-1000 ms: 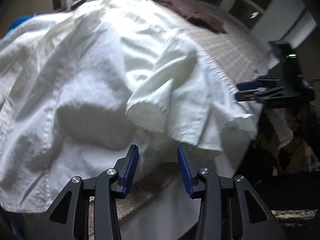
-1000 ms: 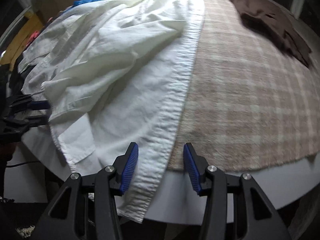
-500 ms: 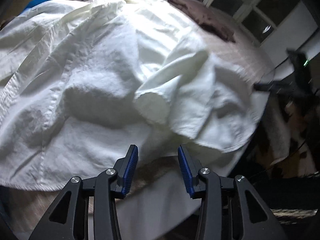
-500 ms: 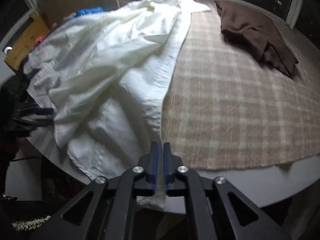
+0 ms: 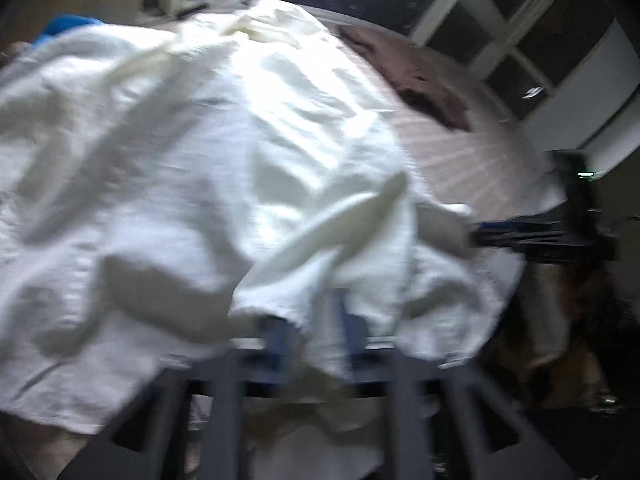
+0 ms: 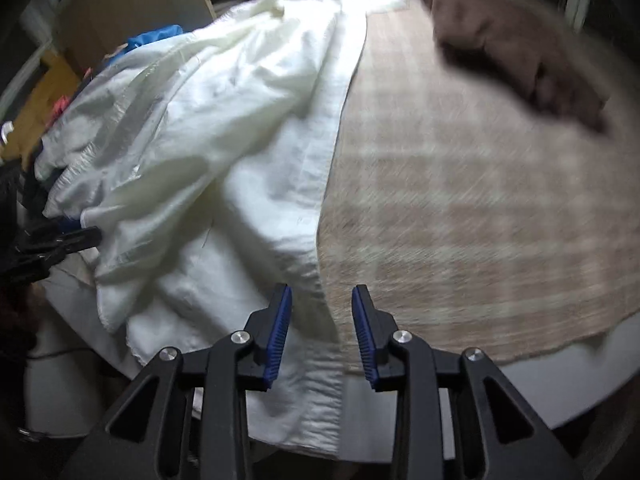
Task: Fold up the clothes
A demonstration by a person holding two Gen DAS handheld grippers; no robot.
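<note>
Dark window panes stood behind a plaid blanket (image 6: 460, 216) bearing a crumpled white shirt (image 6: 248, 128) on its left half and a brown garment (image 6: 516, 52) at the far side. No fold was made yet. The left gripper (image 5: 312, 340) had its jaws clamped on the shirt's near hem; the right gripper (image 6: 320, 332) had its jaws opening, the shirt's edge band loose between them.

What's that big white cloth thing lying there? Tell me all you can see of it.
The white shirt looks like crumpled cotton, with a stitched front band along its edge. It lies rumpled over a plaid blanket, its hem hanging off the near edge. The left hand-held gripper is shut on a fold; the right hand-held gripper is opening around the band.
</note>
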